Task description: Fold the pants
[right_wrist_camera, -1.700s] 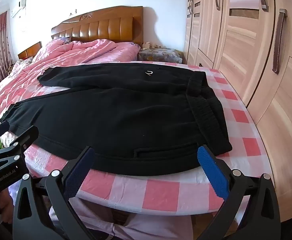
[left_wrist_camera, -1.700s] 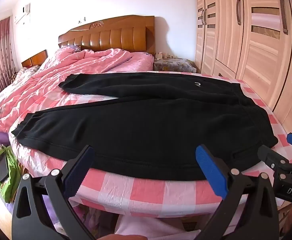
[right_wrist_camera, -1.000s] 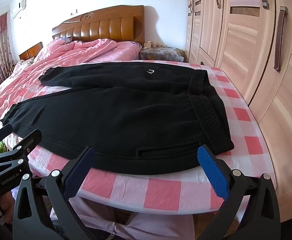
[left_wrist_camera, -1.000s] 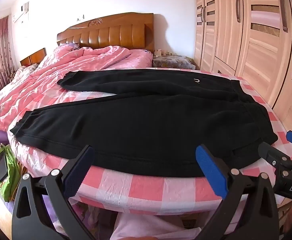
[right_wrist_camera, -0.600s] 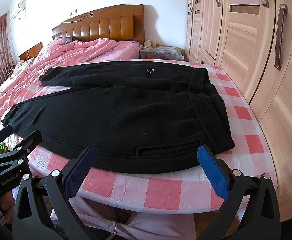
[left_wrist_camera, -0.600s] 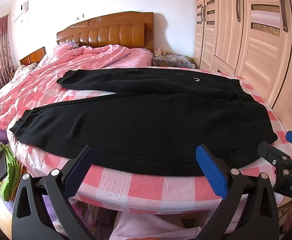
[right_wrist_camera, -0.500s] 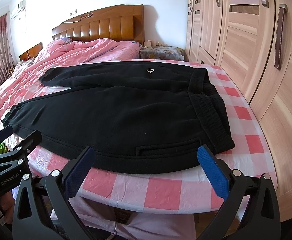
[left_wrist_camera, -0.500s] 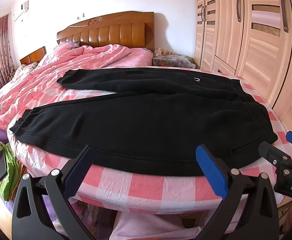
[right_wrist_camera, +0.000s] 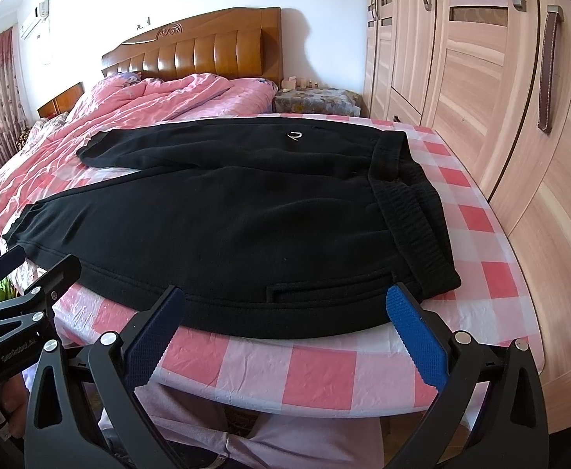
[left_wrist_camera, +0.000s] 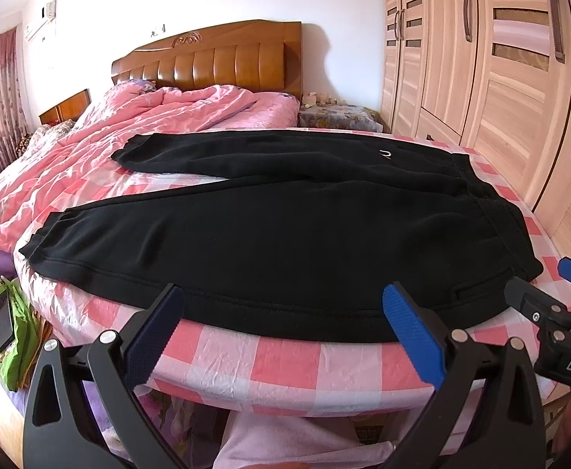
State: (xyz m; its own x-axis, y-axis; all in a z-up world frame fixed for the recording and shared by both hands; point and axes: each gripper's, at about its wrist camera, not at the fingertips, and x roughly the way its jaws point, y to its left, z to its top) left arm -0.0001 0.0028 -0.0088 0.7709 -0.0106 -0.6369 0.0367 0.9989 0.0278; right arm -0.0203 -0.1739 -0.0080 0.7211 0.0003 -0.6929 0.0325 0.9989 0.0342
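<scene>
Black pants [left_wrist_camera: 285, 230] [right_wrist_camera: 226, 226] lie spread flat on the pink checked bed cover, waistband [right_wrist_camera: 414, 215] to the right, both legs running left and slightly apart. My left gripper [left_wrist_camera: 281, 336] hovers open just short of the near hem, nothing between its blue pads. My right gripper [right_wrist_camera: 285, 332] also stands open, in front of the near edge by the pocket slit [right_wrist_camera: 324, 287]. In each wrist view the other gripper shows at the frame's edge: the right one [left_wrist_camera: 551, 293], the left one [right_wrist_camera: 23, 269].
The checked bed edge [left_wrist_camera: 285, 367] curves close below the grippers. A pink quilt [left_wrist_camera: 136, 125] is bunched toward the wooden headboard [left_wrist_camera: 215, 58]. Wardrobe doors [right_wrist_camera: 500, 97] line the right side. A green bag with a phone [left_wrist_camera: 4, 324] lies on the floor at left. A person's legs [right_wrist_camera: 285, 437] are below.
Both grippers have risen slightly, then hardly moved, so the pants sit a little lower in view. The jaws stayed open and the pants have not shifted.
</scene>
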